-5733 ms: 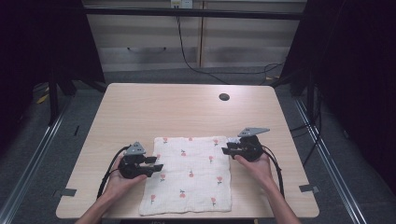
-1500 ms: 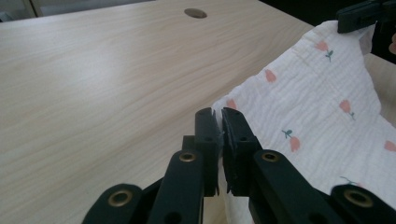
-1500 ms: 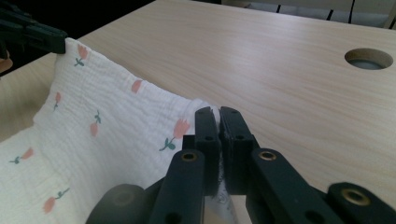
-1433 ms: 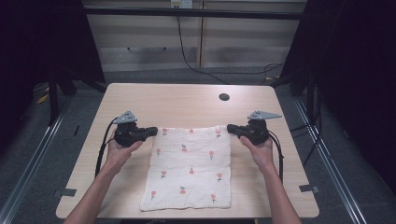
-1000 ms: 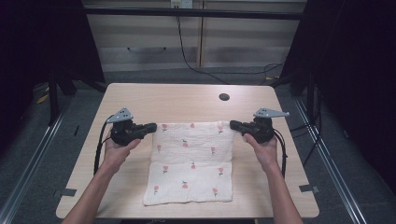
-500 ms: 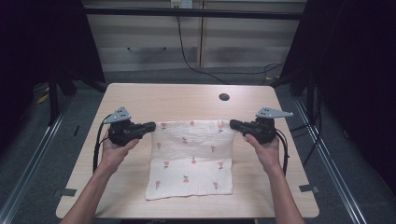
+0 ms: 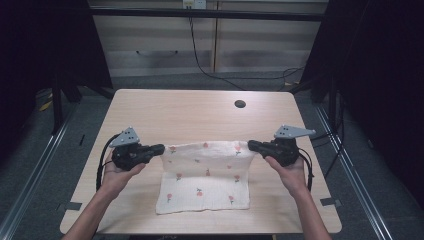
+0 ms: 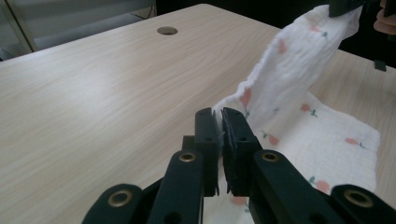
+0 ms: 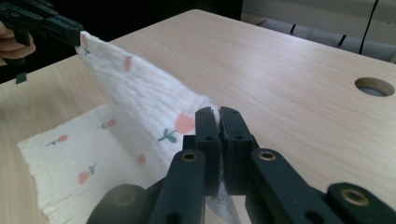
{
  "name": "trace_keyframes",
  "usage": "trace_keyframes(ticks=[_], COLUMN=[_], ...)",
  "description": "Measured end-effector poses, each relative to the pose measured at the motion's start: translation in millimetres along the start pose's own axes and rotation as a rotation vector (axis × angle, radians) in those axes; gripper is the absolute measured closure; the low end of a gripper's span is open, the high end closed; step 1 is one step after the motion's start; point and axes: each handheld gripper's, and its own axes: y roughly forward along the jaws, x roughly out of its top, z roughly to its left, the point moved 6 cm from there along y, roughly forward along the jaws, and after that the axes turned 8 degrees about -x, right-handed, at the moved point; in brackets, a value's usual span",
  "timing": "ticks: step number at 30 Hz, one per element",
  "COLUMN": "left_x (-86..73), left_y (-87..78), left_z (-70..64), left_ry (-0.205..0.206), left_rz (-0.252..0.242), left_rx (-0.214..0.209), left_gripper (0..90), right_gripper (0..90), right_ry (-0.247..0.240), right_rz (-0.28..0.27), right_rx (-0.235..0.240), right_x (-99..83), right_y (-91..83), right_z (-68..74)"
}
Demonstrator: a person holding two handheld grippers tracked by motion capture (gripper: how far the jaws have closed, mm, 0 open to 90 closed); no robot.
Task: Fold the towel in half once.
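Two grippers hold one white cloth (image 7: 204,175) by its far edge, a corner in each. The left gripper (image 7: 158,149) has its jaws pressed together on the far left corner; in the left gripper view (image 8: 219,135) the black jaws stand nearly closed, with only a thin fold of fabric showing in the slit between them. The right gripper (image 7: 252,146) is clamped the same way on the far right corner, and in the right gripper view (image 9: 218,133) its jaws are all but shut, a sliver of white cloth pinched between them.

The cloth, printed with small pink flowers on green stems, is stretched between the two grippers. Its far edge is lifted off the desk (image 7: 200,112) and sags a little in the middle, as the gripper views show by the fabric rising in a band from one pair of jaws to the other. The near part of the cloth lies flat on the desk, toward the person's side, roughly midway between the left and right edges.

Each gripper is gripped by one of the person's hands, the left hand (image 7: 116,175) and the right hand (image 7: 288,172). Both grippers point inward, toward each other. A round hole (image 7: 240,104) sits in the desk farther back, well apart from the cloth.
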Motion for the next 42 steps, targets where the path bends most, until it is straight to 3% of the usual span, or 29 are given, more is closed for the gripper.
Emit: trace_keyframes(ticks=[3, 10, 15, 20, 25, 30, 32, 35, 40, 42], left_x=[-5.6, -19.0, -33.9, -51.2, -68.4, -80.4, -85.7, -92.1, -84.2, -78.6], left_y=[-2.6, -5.5, -3.6, 1.3, 8.8, 13.4, 15.0, 18.7, 15.6, 12.9], left_z=[-6.9, -19.3, -26.6, -34.8, -35.4, -41.3, -42.3, -46.0, -51.6, -49.5], left_ry=[-0.002, 0.009, -0.019, -0.02, -0.028, -0.011, 0.034, 0.036, 0.015, -0.01], left_rz=[0.013, 0.062, 0.054, 0.099, 0.159, 0.215, 0.241, 0.271, 0.22, 0.184], left_rx=[-0.023, -0.027, -0.05, -0.075, -0.081, -0.097, -0.058, -0.088, -0.132, -0.125], left_gripper=[85.5, 85.5, 85.5, 85.5, 85.3, 85.0, 84.2, 82.7, 75.4, 71.1], right_gripper=[87.2, 87.1, 86.9, 86.7, 84.8, 84.0, 83.2, 78.7, 72.3, 65.0], right_ry=[0.007, -0.011, -0.009, 0.002, 0.014, 0.003, -0.003, -0.028, -0.005, -0.007], right_rz=[0.027, 0.068, 0.113, 0.158, 0.172, 0.202, 0.219, 0.24, 0.232, 0.232], right_rx=[0.009, 0.028, 0.029, 0.039, 0.043, 0.053, 0.056, 0.048, 0.07, 0.073], right_x=[-11.4, -30.4, -48.6, -70.8, -80.9, -90.1, -94.0, -98.3, -98.0, -98.6], right_y=[-2.6, -10.8, -10.2, -7.1, -8.3, -6.3, -4.2, -1.8, -7.3, -11.4], right_z=[2.4, 15.5, 22.1, 25.1, 26.9, 31.3, 33.3, 36.0, 38.8, 41.0])
